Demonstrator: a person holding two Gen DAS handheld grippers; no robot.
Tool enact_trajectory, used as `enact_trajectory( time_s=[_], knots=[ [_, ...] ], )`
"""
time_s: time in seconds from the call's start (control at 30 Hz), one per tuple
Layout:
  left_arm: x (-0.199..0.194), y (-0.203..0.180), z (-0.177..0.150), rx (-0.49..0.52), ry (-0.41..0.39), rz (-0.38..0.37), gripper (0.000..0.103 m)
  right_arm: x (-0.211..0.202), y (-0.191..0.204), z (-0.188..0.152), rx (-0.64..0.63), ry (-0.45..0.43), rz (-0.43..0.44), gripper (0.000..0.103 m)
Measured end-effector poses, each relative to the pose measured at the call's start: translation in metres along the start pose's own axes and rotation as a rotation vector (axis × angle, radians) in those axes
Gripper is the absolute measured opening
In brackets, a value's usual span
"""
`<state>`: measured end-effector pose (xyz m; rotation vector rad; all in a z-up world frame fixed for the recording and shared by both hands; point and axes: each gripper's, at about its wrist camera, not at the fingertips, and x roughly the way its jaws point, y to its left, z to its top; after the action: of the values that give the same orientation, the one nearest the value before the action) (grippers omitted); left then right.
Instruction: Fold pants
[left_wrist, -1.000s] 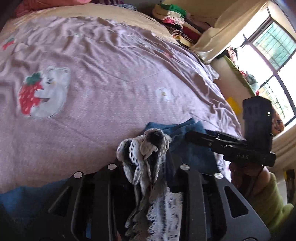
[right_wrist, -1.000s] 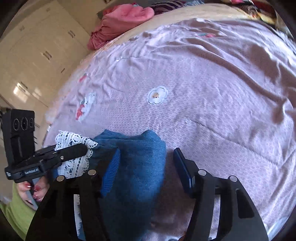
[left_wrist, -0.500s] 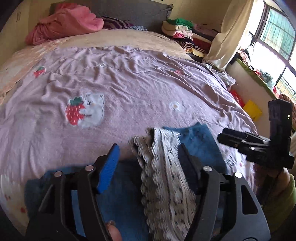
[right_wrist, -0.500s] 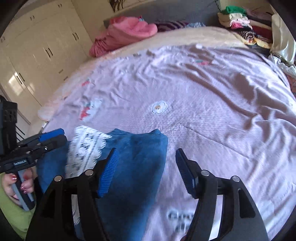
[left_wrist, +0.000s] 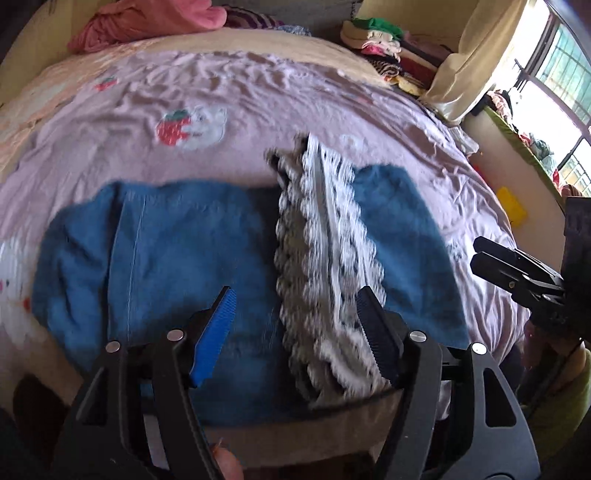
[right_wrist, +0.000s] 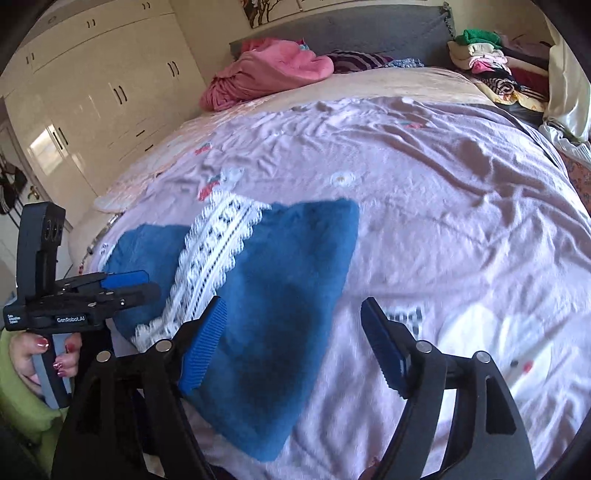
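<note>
Left gripper (right_wrist: 127, 284) and right gripper (right_wrist: 291, 343) are built of black plastic, with ribbed blue pads (right_wrist: 203, 347) and silver screw heads (right_wrist: 163, 346). White lettering "GenRobot.AI" is printed on the left body. Green sleeve (right_wrist: 22, 410) and red-painted nails (right_wrist: 41, 343) are seen

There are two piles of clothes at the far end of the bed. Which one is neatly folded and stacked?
The stack of folded clothes with a green piece on top, by the curtain. The pink pile is only a crumpled heap.

both grippers' jaws have just opened, releasing the pants (left_wrist: 177, 258); both pulled back
</note>
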<state>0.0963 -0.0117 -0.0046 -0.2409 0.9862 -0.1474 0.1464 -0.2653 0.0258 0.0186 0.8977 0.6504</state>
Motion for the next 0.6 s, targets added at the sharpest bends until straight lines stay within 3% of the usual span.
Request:
enact_trajectory(
  time_s=[0.27,0.43,0.6],
  knots=[
    [0.006,-0.005,-0.015,-0.012,0.039,-0.009,0.06,0.005,0.013,-0.025,-0.01,0.027,-0.03,0.075],
    [0.015,-0.007,-0.022,-0.014,0.085,-0.011,0.049,0.014,0.017,-0.032,-0.004,0.059,-0.036,0.075],
    [0.019,-0.015,-0.031,-0.004,0.118,-0.015,0.027,0.025,0.021,-0.036,0.002,0.091,-0.034,0.075]
  ],
)
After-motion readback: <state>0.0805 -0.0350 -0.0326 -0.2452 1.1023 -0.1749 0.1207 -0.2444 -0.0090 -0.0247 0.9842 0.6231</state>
